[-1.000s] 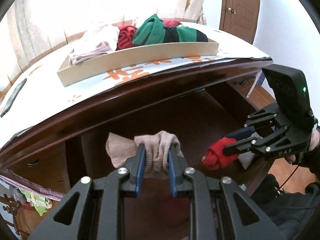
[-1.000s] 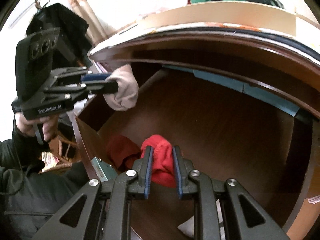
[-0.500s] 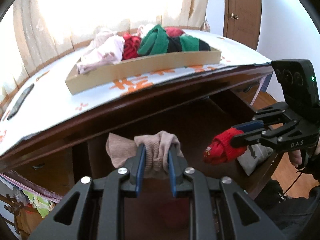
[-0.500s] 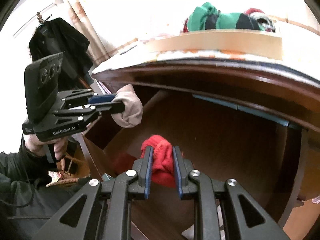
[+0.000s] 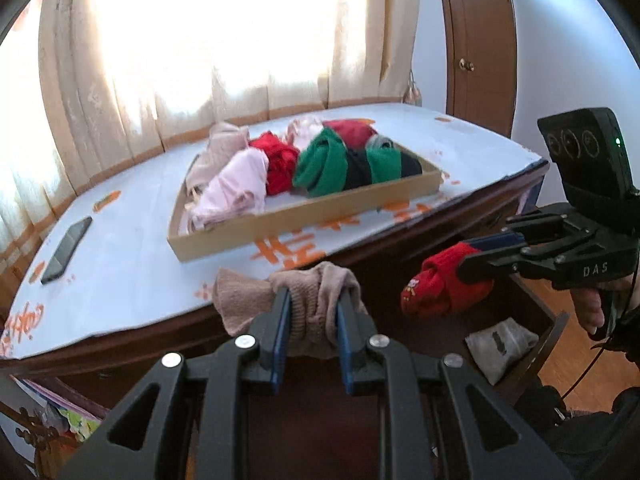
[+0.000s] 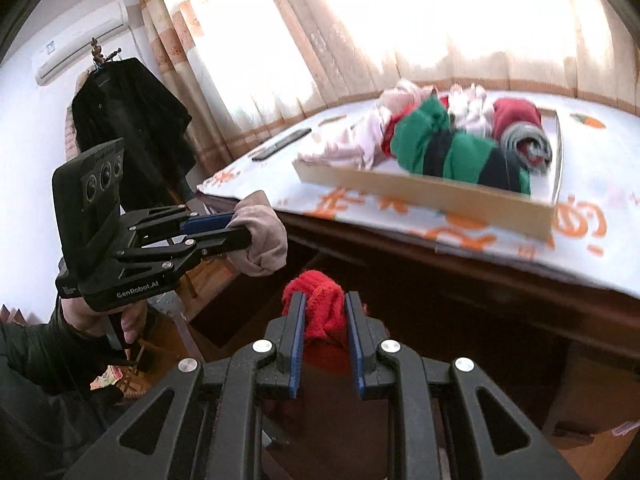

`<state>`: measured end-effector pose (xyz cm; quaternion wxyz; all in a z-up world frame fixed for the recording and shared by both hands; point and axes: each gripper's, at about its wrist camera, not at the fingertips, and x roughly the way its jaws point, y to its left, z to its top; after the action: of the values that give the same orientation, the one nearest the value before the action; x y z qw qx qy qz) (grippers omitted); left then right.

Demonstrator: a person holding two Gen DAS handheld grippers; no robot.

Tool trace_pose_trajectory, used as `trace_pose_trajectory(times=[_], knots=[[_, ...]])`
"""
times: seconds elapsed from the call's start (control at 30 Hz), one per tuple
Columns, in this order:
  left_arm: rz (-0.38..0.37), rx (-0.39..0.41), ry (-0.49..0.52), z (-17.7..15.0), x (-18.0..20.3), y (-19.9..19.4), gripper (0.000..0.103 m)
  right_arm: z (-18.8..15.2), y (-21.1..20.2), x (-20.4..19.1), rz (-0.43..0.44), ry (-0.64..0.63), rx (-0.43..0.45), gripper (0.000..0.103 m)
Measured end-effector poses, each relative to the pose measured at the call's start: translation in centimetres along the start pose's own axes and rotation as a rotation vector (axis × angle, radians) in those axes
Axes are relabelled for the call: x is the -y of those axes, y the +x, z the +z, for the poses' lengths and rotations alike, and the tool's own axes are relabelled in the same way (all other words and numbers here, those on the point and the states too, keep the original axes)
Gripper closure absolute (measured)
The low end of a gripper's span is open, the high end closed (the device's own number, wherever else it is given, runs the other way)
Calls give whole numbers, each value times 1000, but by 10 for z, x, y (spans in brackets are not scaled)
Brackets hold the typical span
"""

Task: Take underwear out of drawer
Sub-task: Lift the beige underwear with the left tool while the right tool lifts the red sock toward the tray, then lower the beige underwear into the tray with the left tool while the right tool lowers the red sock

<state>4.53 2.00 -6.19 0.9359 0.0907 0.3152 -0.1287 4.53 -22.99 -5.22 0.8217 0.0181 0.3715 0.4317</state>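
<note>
- Beige knit, a rolled piece of underwear (image 5: 316, 300), was pinched between the blue pads of the left gripper (image 5: 310, 320), and a red rolled piece (image 6: 320, 304) was clamped the same way in the right gripper (image 6: 326, 332).
- Over the last second both grippers had risen: a second earlier each bundle hung against the dark inside of the open drawer (image 5: 516, 320); now both sat level with the front edge of the desk top (image 5: 132, 268), above the drawer.
- The cardboard tray (image 5: 304, 222), previously seen edge-on from below, now showed its inside, with pink, red, green-and-black and grey rolls already lying in it.
- My reading was that both pieces were clear of the drawer and that the remaining move was forward to the tray, which sat beyond the desk edge.
- A grey-white folded item (image 5: 500, 348) lay in the drawer near its front corner, so the drawer was probably not yet empty.
- Most of the drawer floor was hidden behind the gripper bodies and in deep shadow; what else it held could not be made out.
- The right-wrist view was smeared with motion blur, so the tray contents there were hard to separate.
- A phone (image 5: 66, 250) lay on the desk top left of the tray; the window behind the curtains was blown out white.
</note>
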Motion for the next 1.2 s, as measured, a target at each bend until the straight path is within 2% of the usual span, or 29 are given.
trace_pose_trajectory(times=[0.37,0.63,0.93,1.2], knots=[[15,85,35,40,-2,-10,84,37,-14,1,-20,-19,64,82],[40,133,60,73,-8,-2,84,70,-29,14,-53,-11,119,82],[65,145,67,99,-19,19,84,98,-37,34,-103,19,178,82],[40,130,28,106,-29,41,84,112,-32,57,-151,98,210,82]])
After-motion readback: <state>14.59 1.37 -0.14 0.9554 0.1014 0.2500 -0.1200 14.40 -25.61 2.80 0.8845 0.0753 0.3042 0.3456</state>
